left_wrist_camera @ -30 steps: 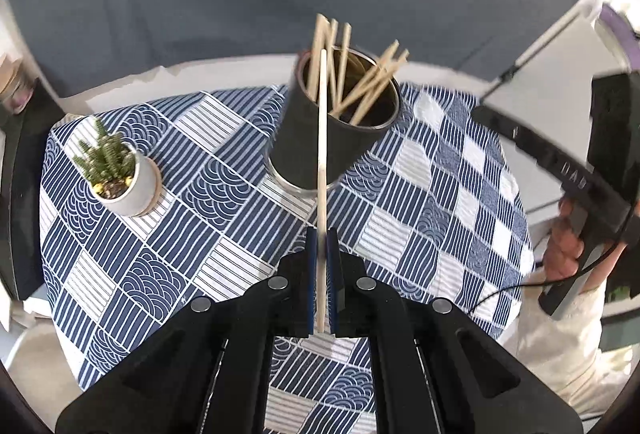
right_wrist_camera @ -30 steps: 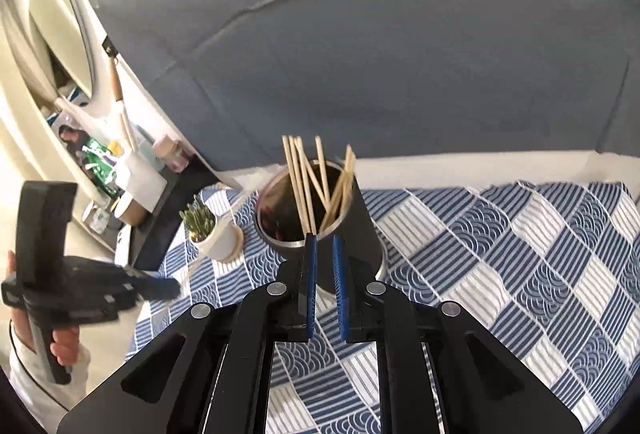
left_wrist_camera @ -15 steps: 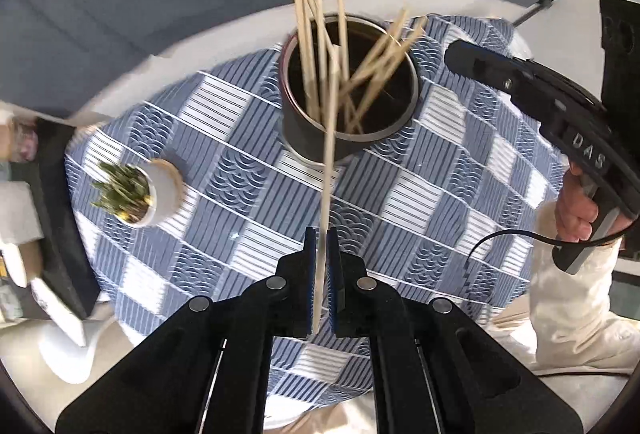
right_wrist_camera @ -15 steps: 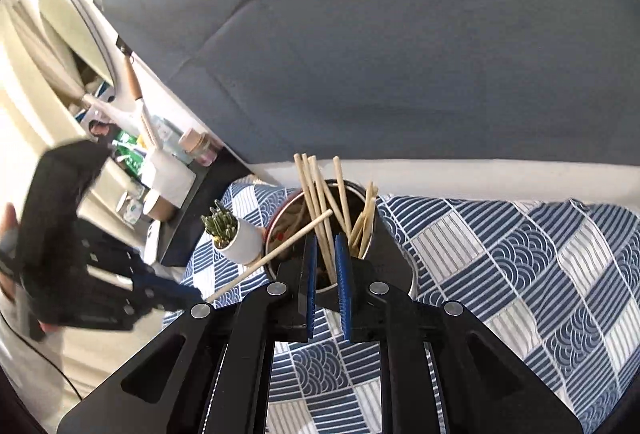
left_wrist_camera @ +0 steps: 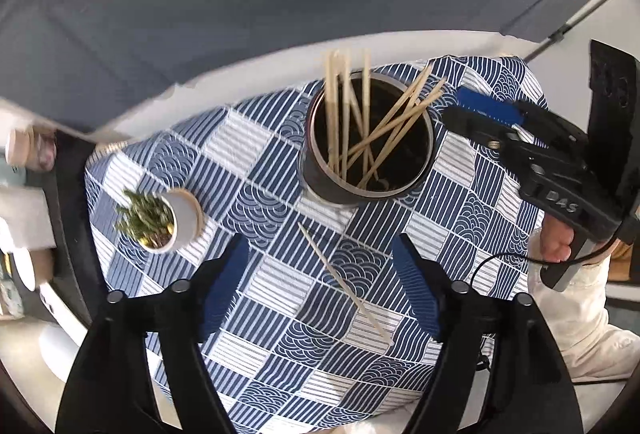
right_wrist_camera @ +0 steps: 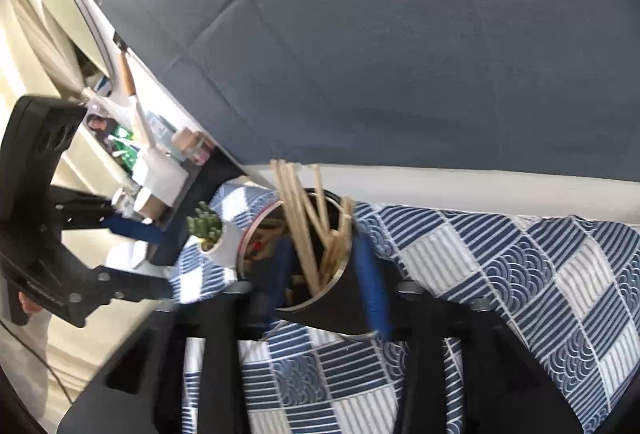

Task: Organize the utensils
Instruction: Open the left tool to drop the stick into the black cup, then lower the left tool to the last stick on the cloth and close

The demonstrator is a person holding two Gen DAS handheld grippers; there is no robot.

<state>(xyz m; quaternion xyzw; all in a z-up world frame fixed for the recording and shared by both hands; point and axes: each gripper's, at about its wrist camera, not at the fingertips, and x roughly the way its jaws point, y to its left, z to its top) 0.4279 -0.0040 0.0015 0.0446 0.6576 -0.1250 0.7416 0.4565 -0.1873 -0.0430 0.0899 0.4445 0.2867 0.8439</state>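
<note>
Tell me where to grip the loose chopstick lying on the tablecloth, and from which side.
Grip the chopstick near its middle, coming straight down from above, jaws set across its width. It lies flat and diagonal on the tablecloth, clear of the holder; the left gripper already hangs open above it.

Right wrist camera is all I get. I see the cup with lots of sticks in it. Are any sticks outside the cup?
Observer: Yes. The left wrist view shows one stick outside the cup. It seems to lie on the checked cloth in front of the cup.
Child: Are the left tongs holding that one?
Observer: No. The left tongs have just been opening and now stand wide apart. The stick shows in the gap between them, and neither pad touches it.
</note>
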